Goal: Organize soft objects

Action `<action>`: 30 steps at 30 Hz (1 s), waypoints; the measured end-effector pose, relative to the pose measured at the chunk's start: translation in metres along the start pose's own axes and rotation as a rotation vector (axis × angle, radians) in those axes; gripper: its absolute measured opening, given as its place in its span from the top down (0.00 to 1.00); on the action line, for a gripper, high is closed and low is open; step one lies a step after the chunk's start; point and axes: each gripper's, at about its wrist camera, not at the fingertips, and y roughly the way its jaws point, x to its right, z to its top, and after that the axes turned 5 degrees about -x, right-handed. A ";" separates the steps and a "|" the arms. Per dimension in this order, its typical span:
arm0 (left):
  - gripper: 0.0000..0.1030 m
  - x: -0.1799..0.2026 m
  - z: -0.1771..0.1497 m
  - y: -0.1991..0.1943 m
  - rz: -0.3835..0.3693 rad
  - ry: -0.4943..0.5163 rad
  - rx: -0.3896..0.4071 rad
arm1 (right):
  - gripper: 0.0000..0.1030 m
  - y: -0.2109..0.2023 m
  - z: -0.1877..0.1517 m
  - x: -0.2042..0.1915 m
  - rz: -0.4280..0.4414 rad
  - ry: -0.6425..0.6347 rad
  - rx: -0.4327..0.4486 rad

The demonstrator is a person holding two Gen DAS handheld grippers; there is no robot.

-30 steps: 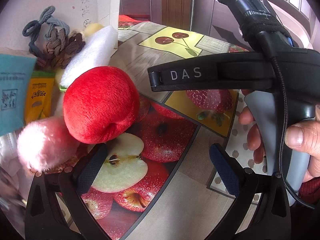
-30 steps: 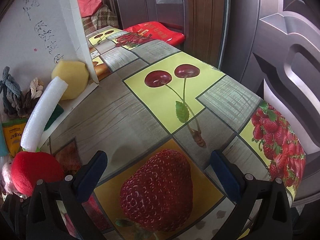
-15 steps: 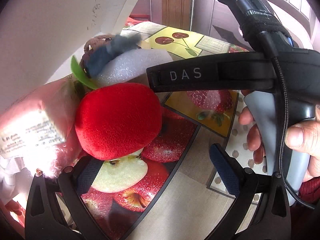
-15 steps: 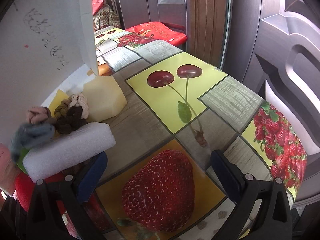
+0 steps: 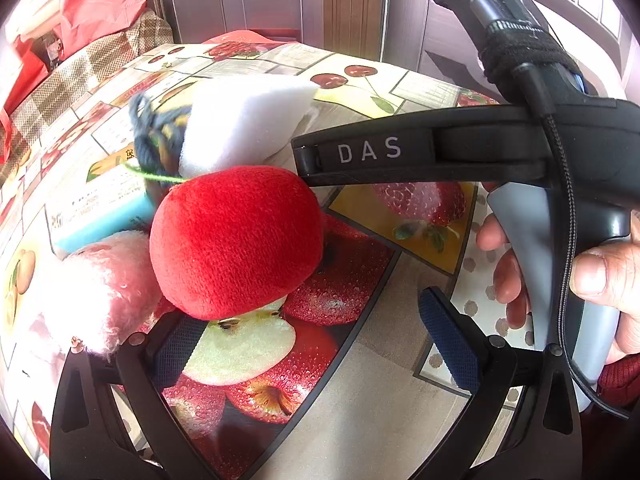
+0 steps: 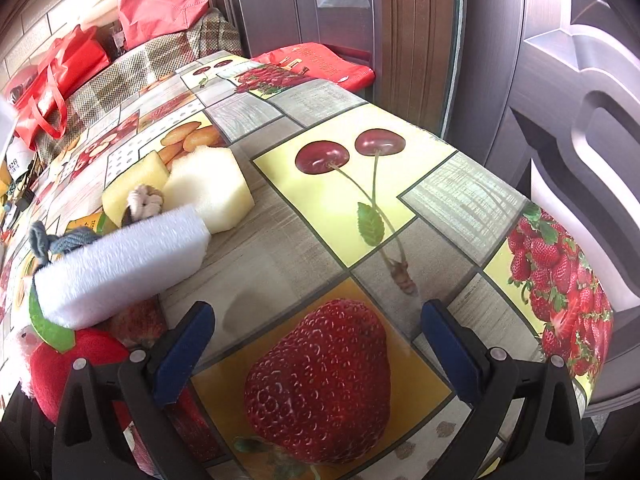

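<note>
Both pairs of fingers spread wide and empty over the desk point(image 6: 304, 216), probably sizing up the pile (red plush apple point(image 5: 236, 240) just ahead of the left fingers point(image 5: 316, 344), white foam block point(image 6: 120, 264) ahead-left of the right fingers point(image 6: 316, 348)).

"DAS" is printed on the right tool point(image 5: 366, 152).

Red plush apple point(image 5: 236, 240) lying on the fruit-print tablecloth point(image 5: 380, 312). Touching its left side, pink fluffy ball point(image 5: 100, 284); just behind it, white foam block point(image 5: 244, 120) atop grey knotted cord point(image 5: 146, 136).
</note>
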 end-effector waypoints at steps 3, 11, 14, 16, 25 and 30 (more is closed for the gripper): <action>0.01 0.000 0.000 0.000 0.000 0.000 0.000 | 0.00 0.000 0.001 0.000 0.001 0.000 0.000; 0.00 0.000 0.000 0.000 0.000 0.000 0.000 | 0.00 0.000 0.000 0.000 0.006 0.000 0.002; 0.00 0.000 0.000 0.000 0.000 0.000 0.000 | 0.00 0.000 0.000 0.000 0.005 0.001 0.002; 0.01 0.000 0.000 0.000 0.000 0.000 0.000 | 0.00 0.000 0.000 0.000 0.005 0.001 0.002; 0.00 0.000 0.000 0.000 0.000 0.000 0.000 | 0.00 -0.001 0.000 0.000 0.006 0.001 0.001; 0.00 0.000 0.000 0.000 0.000 0.000 0.000 | 0.00 -0.001 0.000 0.000 0.006 0.001 0.001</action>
